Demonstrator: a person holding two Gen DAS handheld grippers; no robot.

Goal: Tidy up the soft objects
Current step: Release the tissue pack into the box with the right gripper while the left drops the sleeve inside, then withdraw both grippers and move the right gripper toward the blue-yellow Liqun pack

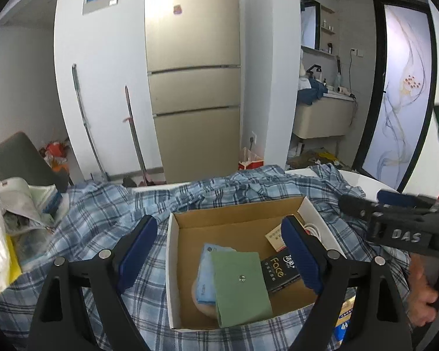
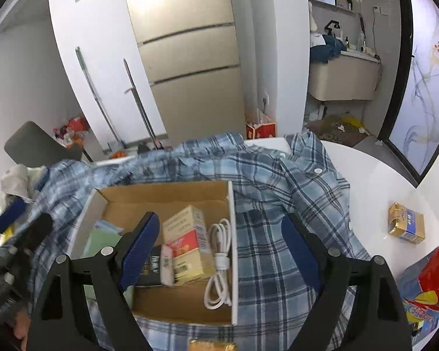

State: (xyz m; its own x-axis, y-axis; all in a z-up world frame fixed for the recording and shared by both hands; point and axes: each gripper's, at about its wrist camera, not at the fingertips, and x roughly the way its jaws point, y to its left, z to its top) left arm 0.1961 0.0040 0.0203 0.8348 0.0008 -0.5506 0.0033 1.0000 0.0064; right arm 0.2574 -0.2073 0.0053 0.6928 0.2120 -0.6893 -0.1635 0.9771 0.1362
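Observation:
A blue plaid shirt (image 1: 108, 210) lies rumpled across the white table, and an open cardboard box (image 1: 172, 263) sits on top of it. Inside the box are a green folded cloth (image 1: 240, 286), a light blue packet (image 1: 206, 272) and a black "Face" box (image 1: 281, 269). My left gripper (image 1: 219, 251) hovers open above the box with nothing between its pads. My right gripper (image 2: 219, 248) is also open and empty, above the box's right wall (image 2: 234, 263) and the shirt (image 2: 278, 193). A white cable (image 2: 219, 263) and a yellow-red carton (image 2: 187, 242) lie in the box.
A yellow pack (image 2: 406, 222) and a red packet (image 2: 436, 266) lie on the white table (image 2: 365, 169) at the right. Bags and papers (image 1: 11, 219) pile up at the left. A grey chair (image 1: 20, 161), a fridge and two mop handles stand behind the table.

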